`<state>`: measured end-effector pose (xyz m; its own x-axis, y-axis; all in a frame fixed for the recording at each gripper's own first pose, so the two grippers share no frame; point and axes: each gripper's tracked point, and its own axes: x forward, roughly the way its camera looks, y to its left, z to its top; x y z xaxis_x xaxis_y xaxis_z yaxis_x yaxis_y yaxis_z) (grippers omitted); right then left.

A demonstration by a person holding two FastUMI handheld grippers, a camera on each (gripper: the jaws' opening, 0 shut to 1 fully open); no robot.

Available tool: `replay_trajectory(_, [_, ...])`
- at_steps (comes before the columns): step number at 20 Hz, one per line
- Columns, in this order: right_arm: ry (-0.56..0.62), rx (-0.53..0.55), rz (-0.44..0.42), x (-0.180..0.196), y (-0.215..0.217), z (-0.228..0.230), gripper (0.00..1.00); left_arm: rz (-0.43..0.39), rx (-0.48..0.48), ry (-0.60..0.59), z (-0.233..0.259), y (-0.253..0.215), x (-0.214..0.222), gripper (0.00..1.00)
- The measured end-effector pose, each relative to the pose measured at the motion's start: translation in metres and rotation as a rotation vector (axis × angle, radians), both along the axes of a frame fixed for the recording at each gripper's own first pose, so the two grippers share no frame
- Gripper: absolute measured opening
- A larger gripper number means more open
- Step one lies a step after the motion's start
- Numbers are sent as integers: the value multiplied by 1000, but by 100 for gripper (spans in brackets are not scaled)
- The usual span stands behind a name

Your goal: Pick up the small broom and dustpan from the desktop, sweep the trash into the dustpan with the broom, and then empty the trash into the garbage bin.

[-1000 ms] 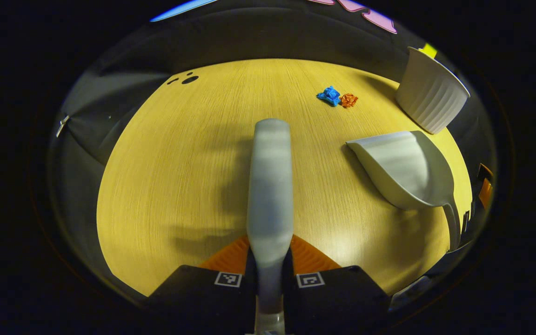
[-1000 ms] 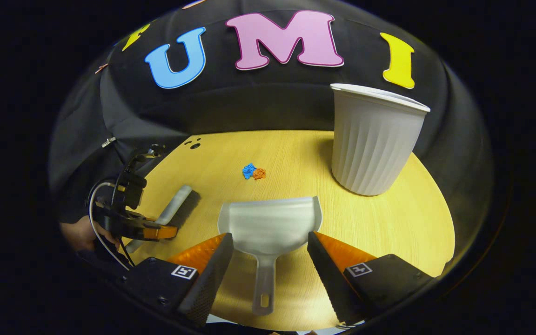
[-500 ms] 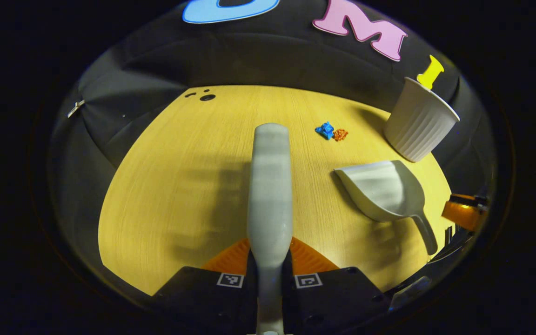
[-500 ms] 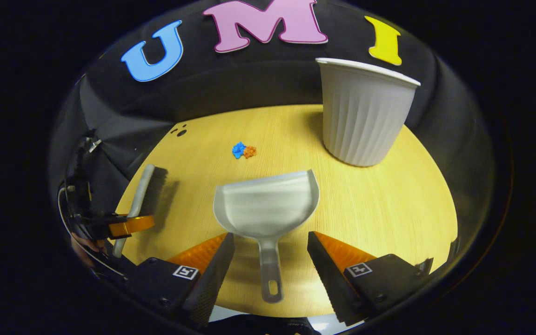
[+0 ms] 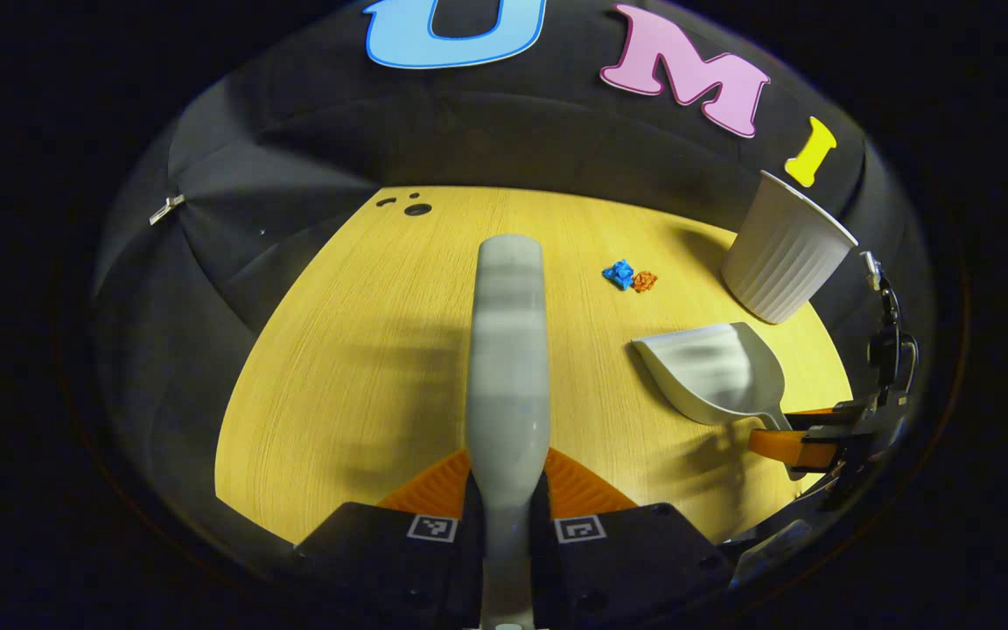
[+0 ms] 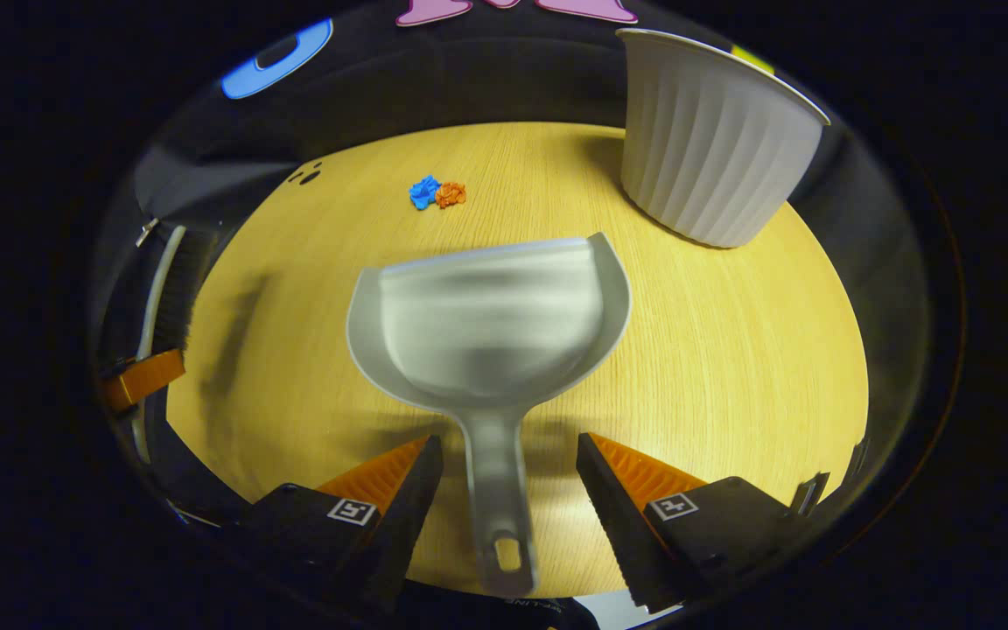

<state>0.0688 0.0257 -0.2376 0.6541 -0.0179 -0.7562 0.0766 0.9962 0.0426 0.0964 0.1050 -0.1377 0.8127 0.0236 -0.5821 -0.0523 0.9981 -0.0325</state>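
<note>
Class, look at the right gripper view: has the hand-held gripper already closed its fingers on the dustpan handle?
No: the right hand-held gripper is open, its fingers standing apart on either side of the dustpan handle.

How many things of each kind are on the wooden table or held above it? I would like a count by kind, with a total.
Broom: 1
Dustpan: 1
Garbage bin: 1
Crumpled trash pieces: 2, one blue and one orange
Total: 5
</note>
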Motion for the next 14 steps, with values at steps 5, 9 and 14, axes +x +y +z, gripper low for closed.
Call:
replay_trajectory(5, [54,22,-11,7,4,-19,76,-3,17,33,0,-4,15,26])
replay_trajectory(9, [51,28,-12,18,2,-18,62,-5,19,48,-1,-13,36,26])
replay_trajectory(14, [56,58,44,19,5,-16,39,-47,31,75,-5,-29,69,26])
